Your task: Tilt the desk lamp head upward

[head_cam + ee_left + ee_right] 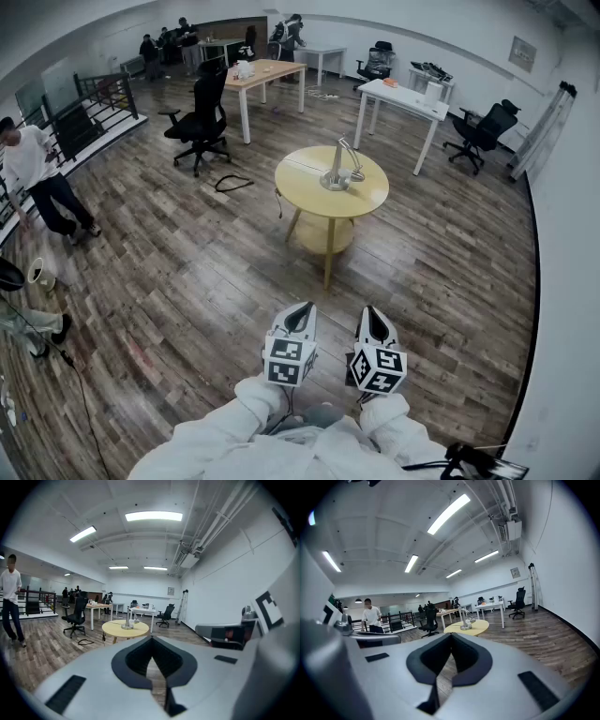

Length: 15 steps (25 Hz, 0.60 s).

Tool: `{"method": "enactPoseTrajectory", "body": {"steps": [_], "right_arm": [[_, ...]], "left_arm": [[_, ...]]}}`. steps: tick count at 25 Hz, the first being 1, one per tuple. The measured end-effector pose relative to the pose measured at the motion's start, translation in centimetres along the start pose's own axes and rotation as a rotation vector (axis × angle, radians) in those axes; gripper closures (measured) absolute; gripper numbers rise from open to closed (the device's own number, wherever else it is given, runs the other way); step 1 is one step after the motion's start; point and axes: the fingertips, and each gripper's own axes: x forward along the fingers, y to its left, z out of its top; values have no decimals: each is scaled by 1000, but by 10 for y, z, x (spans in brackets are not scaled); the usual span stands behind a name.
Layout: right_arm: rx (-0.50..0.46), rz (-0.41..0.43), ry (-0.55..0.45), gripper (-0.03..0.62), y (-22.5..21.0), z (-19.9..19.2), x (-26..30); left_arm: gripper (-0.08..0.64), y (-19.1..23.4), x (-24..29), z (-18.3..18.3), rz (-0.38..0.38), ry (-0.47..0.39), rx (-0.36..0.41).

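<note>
**Two closed pairs of jaws, and a long way to go**

Two jaws on the left gripper (pixel 151 640) are pressed together with nothing between them. The right gripper (pixel 451 636) is the same, closed and empty. In the head view the two are held side by side near the person's body, aimed roughly at the round yellow table (pixel 309 204) but well apart from it.

The desk lamp (pixel 339 169) stands near the middle of that table. Its lamp head (pixel 357 174) droops low over the tabletop, toward the table's right side. No contact has been made, so the whole task is ahead.

Likely trouble, as I judge it:

- **Closed jaws at the lamp:** if they arrive shut, they can only nudge the lamp head. A push instead of a grip could slide or tip the base.
- **Lifting with one gripper:** the base may come up with the head unless the other gripper steadies it.
- **A slim table:** it stands on thin legs, so a hard bump could rock it.
- **The cord:** a dark cord (pixel 278 202) appears to hang off the table's left edge, and a loose cable (pixel 232 183) lies on the floor just left of the table. Snagging the cord could drag the lamp.
</note>
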Motion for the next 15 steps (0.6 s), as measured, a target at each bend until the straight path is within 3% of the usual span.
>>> {"method": "enactPoseTrajectory", "body": {"steps": [15], "right_arm": [[-5,15,-1,580,-28,27,101]], "left_arm": [[563,40,88,23,20,10,-5]]}}
